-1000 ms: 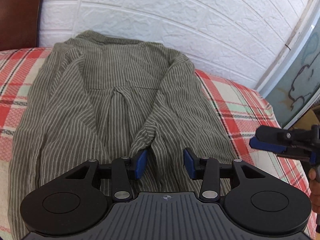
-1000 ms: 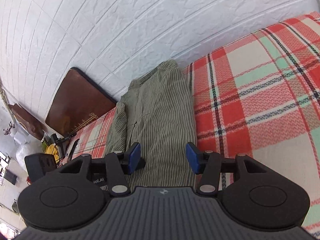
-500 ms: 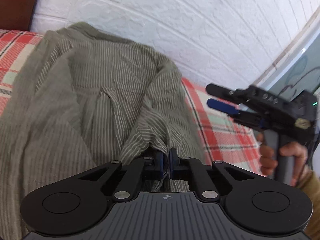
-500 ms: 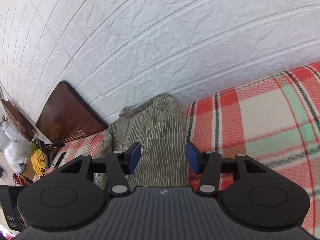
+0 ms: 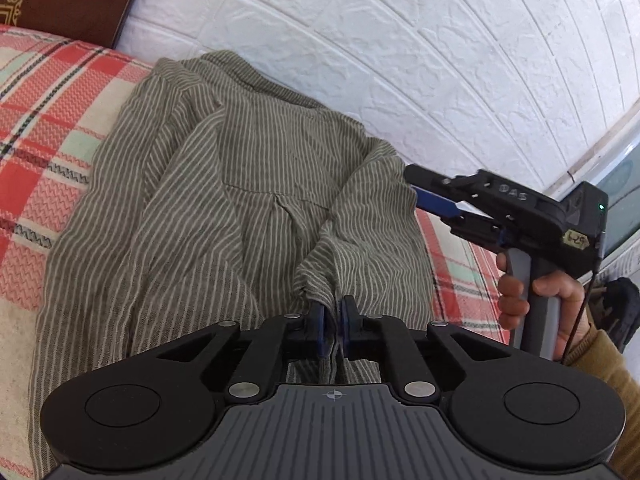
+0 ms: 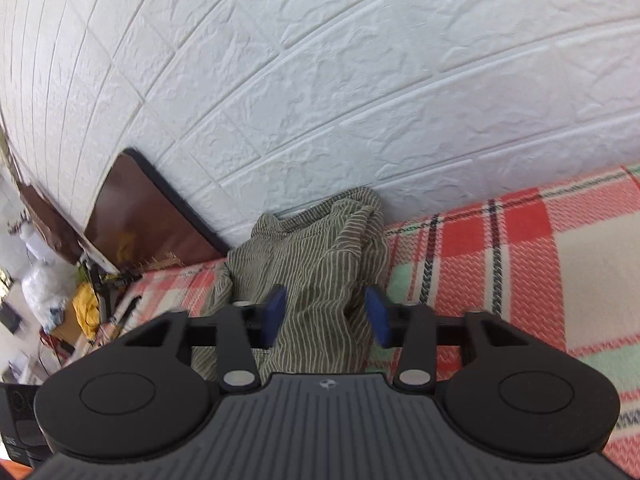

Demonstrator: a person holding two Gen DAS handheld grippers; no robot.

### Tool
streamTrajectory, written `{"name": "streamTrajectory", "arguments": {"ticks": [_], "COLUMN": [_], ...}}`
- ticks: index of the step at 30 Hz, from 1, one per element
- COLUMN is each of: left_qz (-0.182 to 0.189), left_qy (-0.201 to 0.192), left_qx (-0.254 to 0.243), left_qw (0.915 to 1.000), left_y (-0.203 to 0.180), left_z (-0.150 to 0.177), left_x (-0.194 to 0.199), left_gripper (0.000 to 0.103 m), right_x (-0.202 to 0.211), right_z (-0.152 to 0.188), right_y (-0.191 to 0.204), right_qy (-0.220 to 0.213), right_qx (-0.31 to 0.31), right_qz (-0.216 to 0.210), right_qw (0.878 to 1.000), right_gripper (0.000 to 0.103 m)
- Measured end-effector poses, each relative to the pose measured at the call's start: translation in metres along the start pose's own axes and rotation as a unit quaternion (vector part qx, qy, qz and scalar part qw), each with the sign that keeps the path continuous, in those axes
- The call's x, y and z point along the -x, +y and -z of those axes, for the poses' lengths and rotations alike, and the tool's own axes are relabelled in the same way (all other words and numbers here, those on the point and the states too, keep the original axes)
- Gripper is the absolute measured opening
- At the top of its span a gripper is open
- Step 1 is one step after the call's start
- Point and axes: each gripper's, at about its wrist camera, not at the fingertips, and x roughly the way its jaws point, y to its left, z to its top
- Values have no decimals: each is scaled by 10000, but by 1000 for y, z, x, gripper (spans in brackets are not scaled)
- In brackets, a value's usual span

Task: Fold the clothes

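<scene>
An olive shirt with thin white stripes [image 5: 224,200] lies spread on a red, cream and mint plaid blanket [image 5: 52,92], its collar end against the wall. My left gripper [image 5: 333,326] pinches a bunched fold of a sleeve near the shirt's middle; its jaws are opening slightly with the cloth still between the pads. My right gripper [image 6: 326,314] straddles a raised ridge of the shirt [image 6: 320,248] at its right shoulder, closing, with the blue pads still apart. In the left wrist view the right gripper [image 5: 416,186] reaches in from the right, held by a hand [image 5: 520,292].
A white brick-pattern wall [image 6: 360,100] runs right behind the shirt. A dark brown headboard [image 6: 140,216] stands at the blanket's left end, with clutter on the floor beyond it [image 6: 60,300]. Bare plaid blanket [image 6: 520,264] stretches to the right of the shirt.
My left gripper closed on the sleeve fold and pulled it along. My right gripper travelled from the shirt's lower edge up to its right shoulder, and its pads have begun to narrow around the cloth.
</scene>
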Motion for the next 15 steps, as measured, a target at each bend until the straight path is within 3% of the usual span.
{"name": "streamTrajectory", "arguments": {"ticks": [2, 8, 12, 14, 15], "left_qz": [-16, -219, -462, -525, -531], "left_qy": [-83, -432, -410, -342, -308], "left_qx": [-32, -71, 54, 108, 120], "left_qw": [10000, 9988, 9981, 9980, 9980], "left_y": [-1, 0, 11, 18, 21], "left_z": [-1, -5, -3, -2, -2], "left_x": [4, 17, 8, 3, 1], "left_gripper": [16, 16, 16, 8, 9], "right_x": [-4, 12, -12, -26, -32], "right_z": [-5, -17, -12, -4, 1], "right_y": [4, 3, -6, -11, -13], "right_qy": [131, -549, -315, -140, -87], "right_qx": [150, -212, -237, -150, -104], "right_qz": [77, -874, -433, -125, -4], "right_qw": [9998, 9944, 9983, 9997, 9999], "right_gripper": [3, 3, 3, 3, 3]}}
